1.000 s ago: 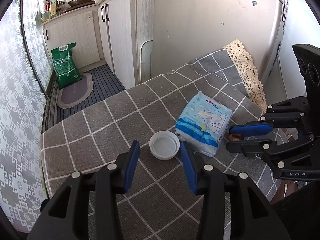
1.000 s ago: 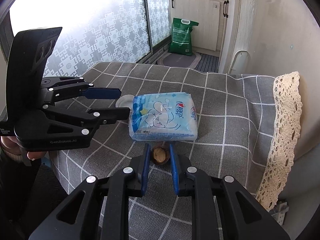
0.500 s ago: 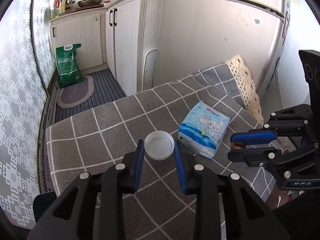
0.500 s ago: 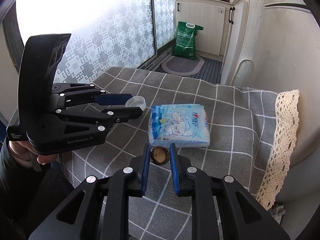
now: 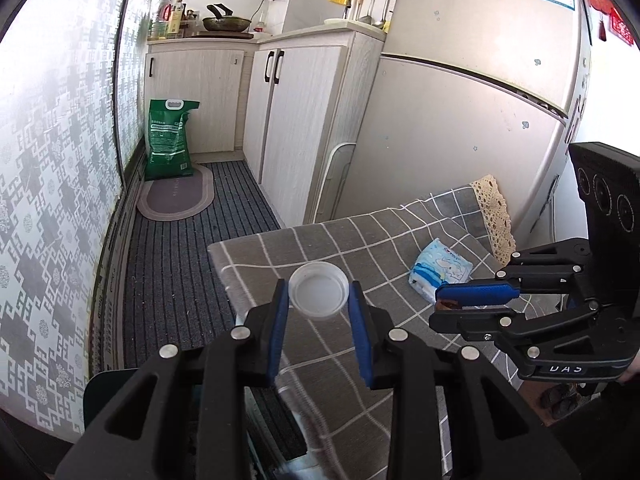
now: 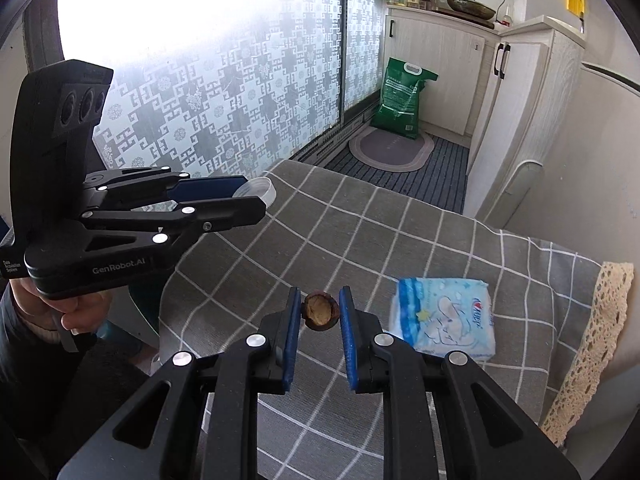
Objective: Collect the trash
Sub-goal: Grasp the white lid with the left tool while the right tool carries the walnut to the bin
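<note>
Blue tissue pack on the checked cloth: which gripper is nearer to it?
Right. The right gripper, shut on a nut shell, hangs just beside the tissue pack. The left gripper, clamping a white plastic lid, is off near the table's far edge.

left gripper [image 6: 256, 204] body reads "genrobot.ai"; right gripper [image 5: 438, 308] shows perhaps "das".

left gripper [image 5: 319, 306] jaws clamp plastic lid [image 5: 319, 294] | above checked tablecloth [image 5: 400, 240] edge

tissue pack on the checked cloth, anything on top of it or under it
Nothing lies on top of the tissue pack; its printed face is bare. It rests flat on the checked tablecloth. Whatever might lie beneath the pack is hidden.
</note>
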Demonstrator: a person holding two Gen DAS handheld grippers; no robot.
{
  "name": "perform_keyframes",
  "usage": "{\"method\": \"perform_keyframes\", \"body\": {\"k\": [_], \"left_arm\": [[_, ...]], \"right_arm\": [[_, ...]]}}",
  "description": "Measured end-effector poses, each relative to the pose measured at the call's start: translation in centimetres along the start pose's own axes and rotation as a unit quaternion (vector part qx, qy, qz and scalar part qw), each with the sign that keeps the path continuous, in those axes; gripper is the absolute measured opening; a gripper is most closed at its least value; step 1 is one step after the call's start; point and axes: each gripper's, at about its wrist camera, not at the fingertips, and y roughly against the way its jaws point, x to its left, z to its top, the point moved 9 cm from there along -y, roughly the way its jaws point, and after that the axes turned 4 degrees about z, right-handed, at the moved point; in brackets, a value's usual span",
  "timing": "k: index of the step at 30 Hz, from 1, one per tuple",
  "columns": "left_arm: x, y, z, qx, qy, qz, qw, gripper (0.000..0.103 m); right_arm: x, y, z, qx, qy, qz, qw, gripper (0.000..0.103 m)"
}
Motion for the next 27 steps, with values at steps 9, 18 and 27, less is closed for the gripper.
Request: {"method": "perform_keyframes", "body": {"k": [9,18,27], "left_arm": [[4.3,2.4,-2.0,0.005,0.015,0.028,0.9995,0.032],[8.7,3.1,-6.6,0.051,0.030,0.052,0.9969,0.032],[13.0,3.3,-10.9,0.092,0.062,0.082,0.9904,0.032]], "right_arm": [[4.1,-2.1,2.6,0.001,0.025,0.013,1.000,0.019],[8.9,-4.0,4.6,0.003,0.053,0.032,0.998,0.019],[12.5,-6.7,4.5,0.024,0.066,0.042,0.997,0.019]]}}
